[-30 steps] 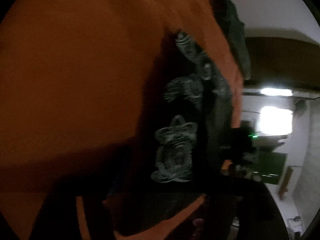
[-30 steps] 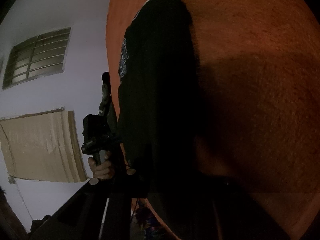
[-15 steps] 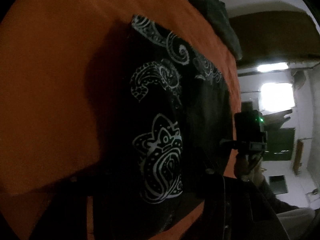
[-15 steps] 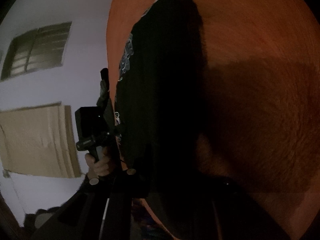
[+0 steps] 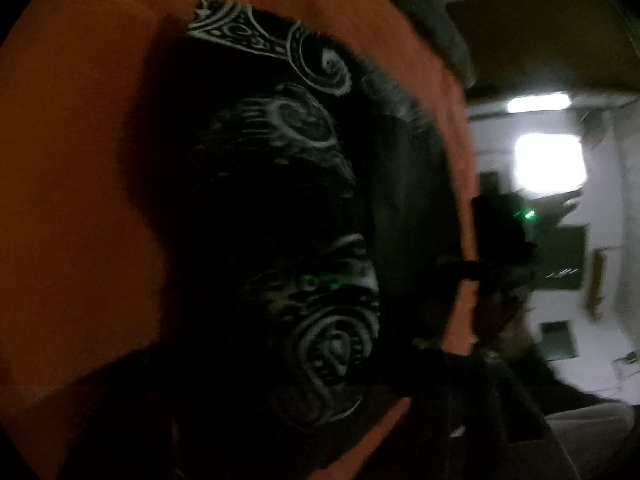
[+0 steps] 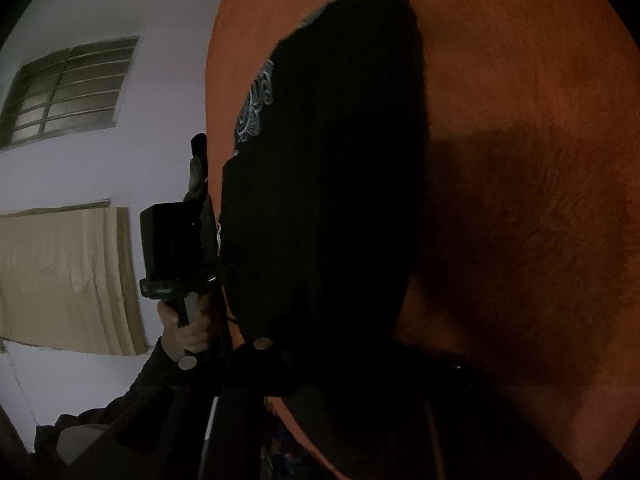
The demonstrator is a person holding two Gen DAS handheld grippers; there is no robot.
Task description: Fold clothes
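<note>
Left wrist view was blurry: black paisley cloth (image 5: 288,216) lay on the orange surface (image 5: 80,160), right gripper (image 5: 500,236) beyond its edge. Right wrist view: cloth (image 6: 328,184) just past the left gripper (image 6: 196,184); couldn't tell either grip, too dark.

Black paisley-printed garment (image 5: 288,208) on orange surface (image 5: 80,160)

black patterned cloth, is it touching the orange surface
Touching: in the left wrist view the black patterned cloth lies flat on the orange surface, no gap at its edge.
</note>
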